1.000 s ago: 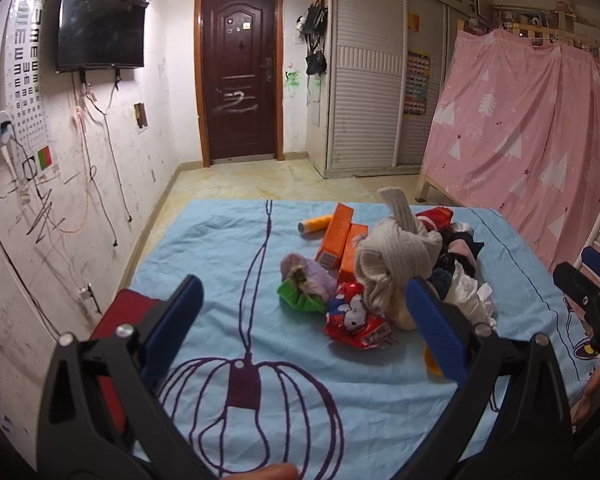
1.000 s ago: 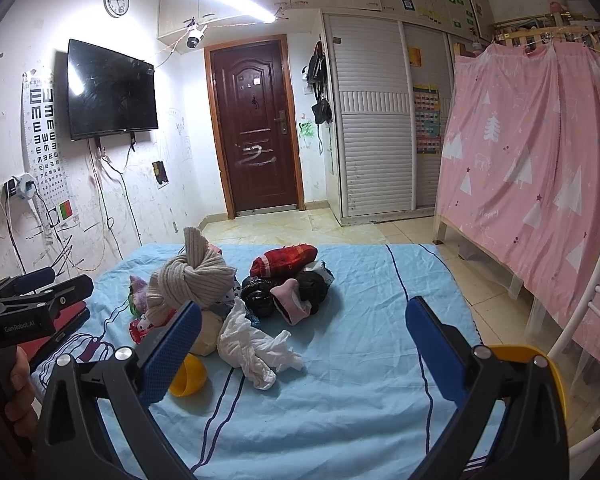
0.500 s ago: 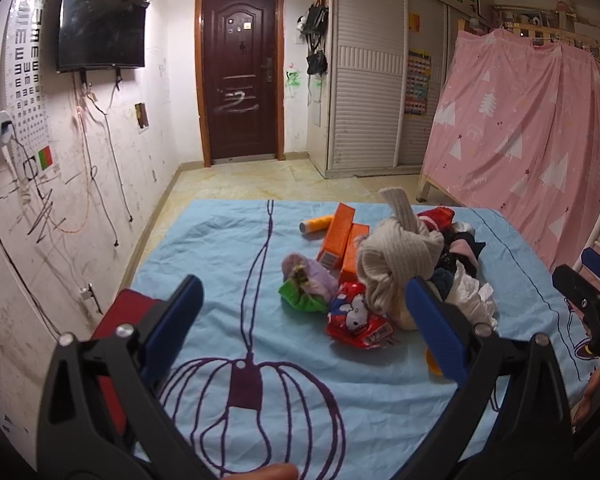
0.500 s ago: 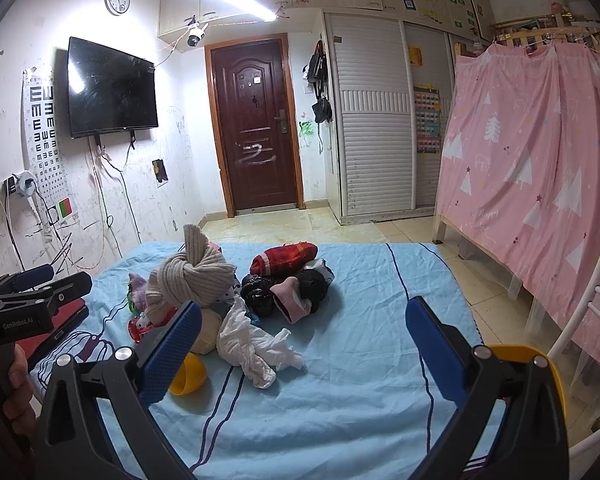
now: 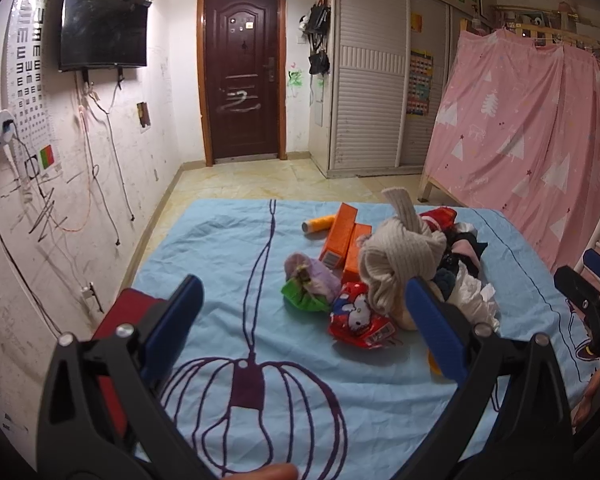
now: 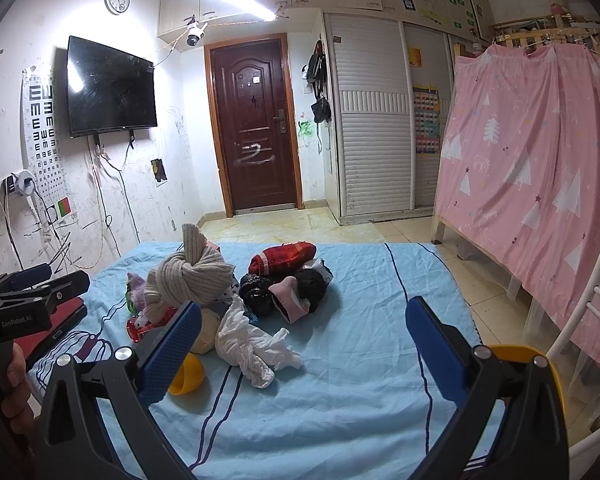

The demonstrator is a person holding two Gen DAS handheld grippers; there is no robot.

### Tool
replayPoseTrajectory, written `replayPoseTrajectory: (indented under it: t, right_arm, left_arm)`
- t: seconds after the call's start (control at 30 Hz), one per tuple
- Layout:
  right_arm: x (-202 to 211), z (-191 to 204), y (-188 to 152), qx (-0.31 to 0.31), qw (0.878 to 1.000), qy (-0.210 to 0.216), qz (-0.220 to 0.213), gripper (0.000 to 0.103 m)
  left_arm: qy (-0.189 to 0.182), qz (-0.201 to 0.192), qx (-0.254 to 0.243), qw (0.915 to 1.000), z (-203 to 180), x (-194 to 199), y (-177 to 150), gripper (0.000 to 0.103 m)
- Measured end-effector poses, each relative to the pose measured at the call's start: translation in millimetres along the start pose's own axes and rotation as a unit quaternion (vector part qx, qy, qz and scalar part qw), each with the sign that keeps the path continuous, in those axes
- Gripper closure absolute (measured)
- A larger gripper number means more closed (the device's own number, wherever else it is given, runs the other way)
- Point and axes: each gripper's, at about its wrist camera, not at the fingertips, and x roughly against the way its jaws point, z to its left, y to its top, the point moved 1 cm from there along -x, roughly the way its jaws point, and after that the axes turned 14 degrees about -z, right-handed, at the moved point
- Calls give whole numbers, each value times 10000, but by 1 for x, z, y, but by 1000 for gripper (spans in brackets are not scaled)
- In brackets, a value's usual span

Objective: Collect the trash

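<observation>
A heap lies on the blue sheet: a red snack wrapper, a green and purple wrapper, two orange boxes, an orange bottle, crumpled white paper, a black bag and a knotted beige scarf. My left gripper is open and empty, hovering short of the wrappers. My right gripper is open and empty, hovering near the white paper. Each gripper shows at the edge of the other's view.
A red flat object lies at the sheet's left edge. A yellow bowl-like piece sits by the paper. A yellow bin stands off the sheet's right side beside a white chair. Pink curtain on the right.
</observation>
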Motion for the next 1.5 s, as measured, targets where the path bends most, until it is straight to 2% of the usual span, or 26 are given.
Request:
replayPoseTrajectory:
  t: [0.7,0.93,1.13,1.5]
  right_arm:
    - [-4,4,-2,21,10000,20,38,8]
    - [-16,4,-4,-40,9998,159,137,8]
    - [-40,3,-11,-337,9958,600,598,8]
    - [-76,7,-21,-451,9864,959,1256,8]
  left_arm:
    - [30,32,8,10000,7,1,1,6]
    - [60,129,20,9999,7,-9,-2,6]
    - [11,484,6,9988,7,-31,0,6]
    - [-217,1129,-11,9934,10,-72,0,6]
